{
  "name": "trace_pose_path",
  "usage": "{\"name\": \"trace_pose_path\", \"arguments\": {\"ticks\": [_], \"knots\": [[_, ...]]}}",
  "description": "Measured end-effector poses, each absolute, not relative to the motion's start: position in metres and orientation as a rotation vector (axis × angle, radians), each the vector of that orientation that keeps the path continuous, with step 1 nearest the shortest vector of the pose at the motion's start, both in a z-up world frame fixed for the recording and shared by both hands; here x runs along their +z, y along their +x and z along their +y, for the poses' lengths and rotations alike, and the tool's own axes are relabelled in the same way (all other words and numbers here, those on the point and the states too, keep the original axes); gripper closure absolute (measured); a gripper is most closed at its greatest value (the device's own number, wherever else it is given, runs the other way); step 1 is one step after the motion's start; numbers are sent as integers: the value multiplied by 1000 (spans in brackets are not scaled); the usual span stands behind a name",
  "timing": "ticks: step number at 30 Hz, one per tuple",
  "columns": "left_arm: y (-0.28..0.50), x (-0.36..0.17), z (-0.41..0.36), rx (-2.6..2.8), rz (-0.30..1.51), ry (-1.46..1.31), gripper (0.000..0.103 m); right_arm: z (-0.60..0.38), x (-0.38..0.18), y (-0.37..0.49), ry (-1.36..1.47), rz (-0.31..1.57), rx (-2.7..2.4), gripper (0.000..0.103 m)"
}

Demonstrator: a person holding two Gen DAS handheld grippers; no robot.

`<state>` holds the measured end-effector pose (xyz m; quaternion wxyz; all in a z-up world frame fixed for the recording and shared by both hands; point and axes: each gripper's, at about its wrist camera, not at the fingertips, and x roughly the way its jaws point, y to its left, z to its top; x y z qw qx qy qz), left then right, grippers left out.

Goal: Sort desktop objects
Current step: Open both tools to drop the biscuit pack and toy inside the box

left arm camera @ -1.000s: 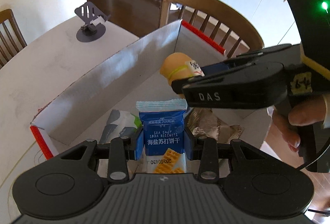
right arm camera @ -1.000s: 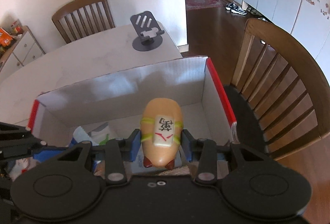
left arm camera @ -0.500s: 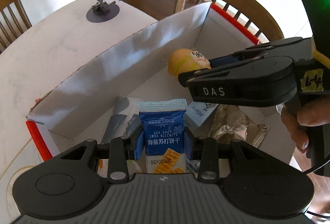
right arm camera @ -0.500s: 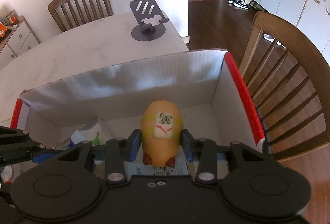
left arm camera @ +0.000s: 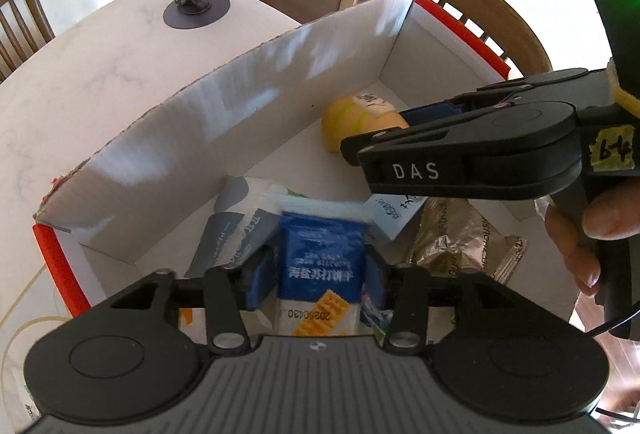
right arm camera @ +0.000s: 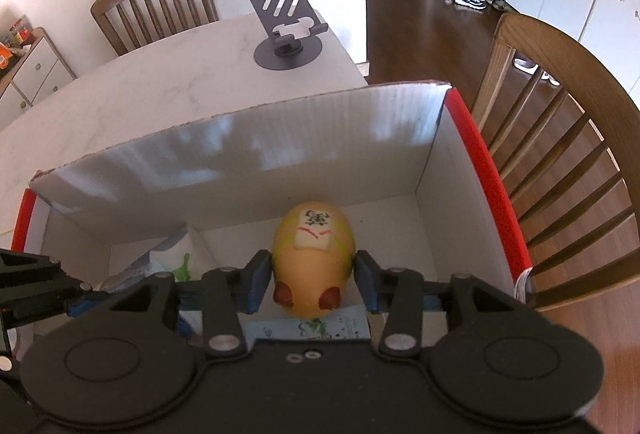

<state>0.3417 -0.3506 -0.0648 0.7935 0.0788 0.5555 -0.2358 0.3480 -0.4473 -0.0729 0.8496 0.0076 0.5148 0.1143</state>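
Observation:
A white cardboard box (left arm camera: 240,114) with red edges stands on the marble table. My left gripper (left arm camera: 318,270) hangs over its near end, jaws opening. The blue soda biscuit packet (left arm camera: 322,254) is between the pads, blurred, with a small gap on each side. My right gripper (right arm camera: 312,282) reaches into the box (right arm camera: 240,162) near the far wall, jaws opening too. The yellow egg-shaped toy (right arm camera: 314,254) lies between its pads with narrow gaps beside it. In the left wrist view the toy (left arm camera: 352,114) pokes out past the right gripper's black body (left arm camera: 460,162).
A silver foil packet (left arm camera: 460,246), a pale blue sachet (left arm camera: 396,210) and a grey packet (left arm camera: 228,230) lie on the box floor. A dark phone stand (right arm camera: 288,30) sits on the table (right arm camera: 160,90) behind. Wooden chairs (right arm camera: 560,154) flank the box.
Both grippers sank lower into the box. Their jaws then spread apart, letting go of the biscuit packet and the yellow toy, which slid forward between the pads.

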Motion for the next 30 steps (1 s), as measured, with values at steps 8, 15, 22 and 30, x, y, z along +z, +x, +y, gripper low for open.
{"name": "trace_pose_path", "arguments": {"ticks": [8, 15, 22, 30], "knots": [[335, -55, -346, -511, 1174, 140, 35, -450, -62, 339, 18, 1062, 235, 43], [325, -40, -341, -505, 1141, 125, 30, -453, -51, 328, 26, 1047, 236, 41], [314, -22, -334, -502, 1103, 101, 29, -455, -30, 311, 30, 1008, 257, 41], [286, 1, -328, -503, 1051, 101, 28, -461, -8, 287, 34, 969, 279, 39]]}}
